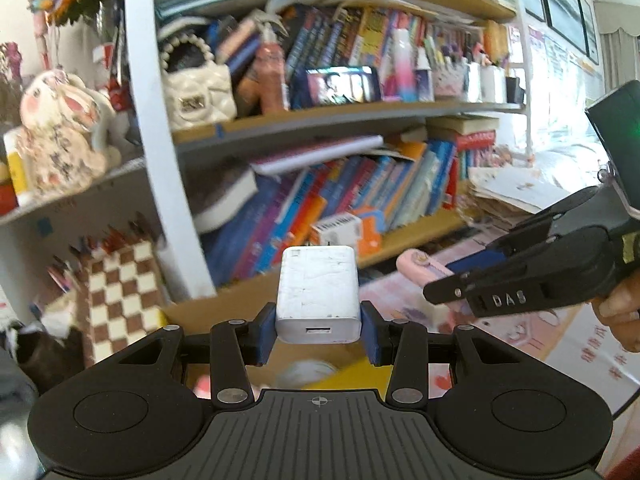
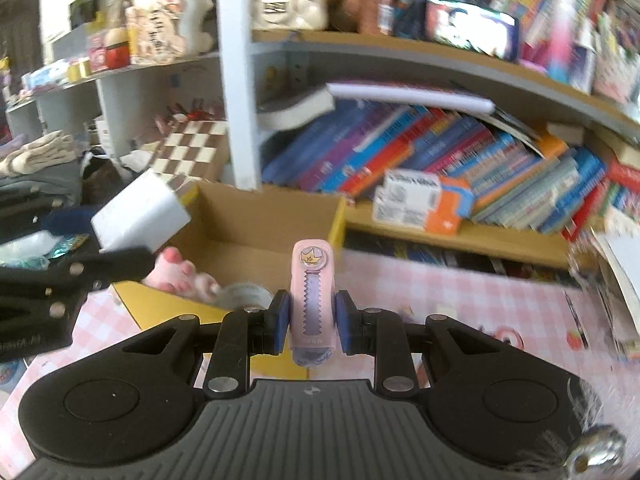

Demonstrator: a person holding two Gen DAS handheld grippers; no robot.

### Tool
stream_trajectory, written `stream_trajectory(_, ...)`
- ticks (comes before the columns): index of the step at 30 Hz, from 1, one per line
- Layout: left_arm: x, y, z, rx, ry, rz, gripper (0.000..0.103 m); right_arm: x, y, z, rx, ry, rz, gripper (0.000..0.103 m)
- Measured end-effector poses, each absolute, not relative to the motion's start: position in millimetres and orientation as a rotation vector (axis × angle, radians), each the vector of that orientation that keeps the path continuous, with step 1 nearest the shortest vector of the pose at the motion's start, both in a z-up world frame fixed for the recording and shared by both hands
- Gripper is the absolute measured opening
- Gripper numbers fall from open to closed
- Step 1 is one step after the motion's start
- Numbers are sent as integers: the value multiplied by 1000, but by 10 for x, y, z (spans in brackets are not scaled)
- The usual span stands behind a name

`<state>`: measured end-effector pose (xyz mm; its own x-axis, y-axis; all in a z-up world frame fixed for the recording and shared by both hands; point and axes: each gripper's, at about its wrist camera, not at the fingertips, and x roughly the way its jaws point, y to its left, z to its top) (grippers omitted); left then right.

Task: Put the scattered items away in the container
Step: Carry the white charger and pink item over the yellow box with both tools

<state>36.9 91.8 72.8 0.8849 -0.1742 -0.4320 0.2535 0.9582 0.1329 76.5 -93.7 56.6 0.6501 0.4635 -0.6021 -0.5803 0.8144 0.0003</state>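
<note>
My left gripper (image 1: 318,326) is shut on a white USB charger (image 1: 318,292) and holds it up in the air above the cardboard box (image 1: 224,312). The charger also shows in the right wrist view (image 2: 140,216), over the box's left side. My right gripper (image 2: 311,318) is shut on a pink utility knife (image 2: 311,292), held just in front of the open cardboard box (image 2: 260,216). The knife also shows in the left wrist view (image 1: 420,265). Inside the box lie a pink plush toy (image 2: 180,274) and a roll of tape (image 2: 244,294).
A bookshelf (image 2: 440,168) crowded with books stands right behind the box. A white upright post (image 2: 236,80) divides the shelf. A checkered pencil holder (image 1: 120,292) stands to the left. The table has a pink checked cloth (image 2: 460,292). Folded clothes (image 2: 36,168) lie at far left.
</note>
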Motion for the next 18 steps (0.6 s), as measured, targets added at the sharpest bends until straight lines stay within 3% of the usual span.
stream_trajectory(18, 1100, 1356, 531, 180, 502, -178, 41, 1281, -272, 418, -317, 657, 679, 23)
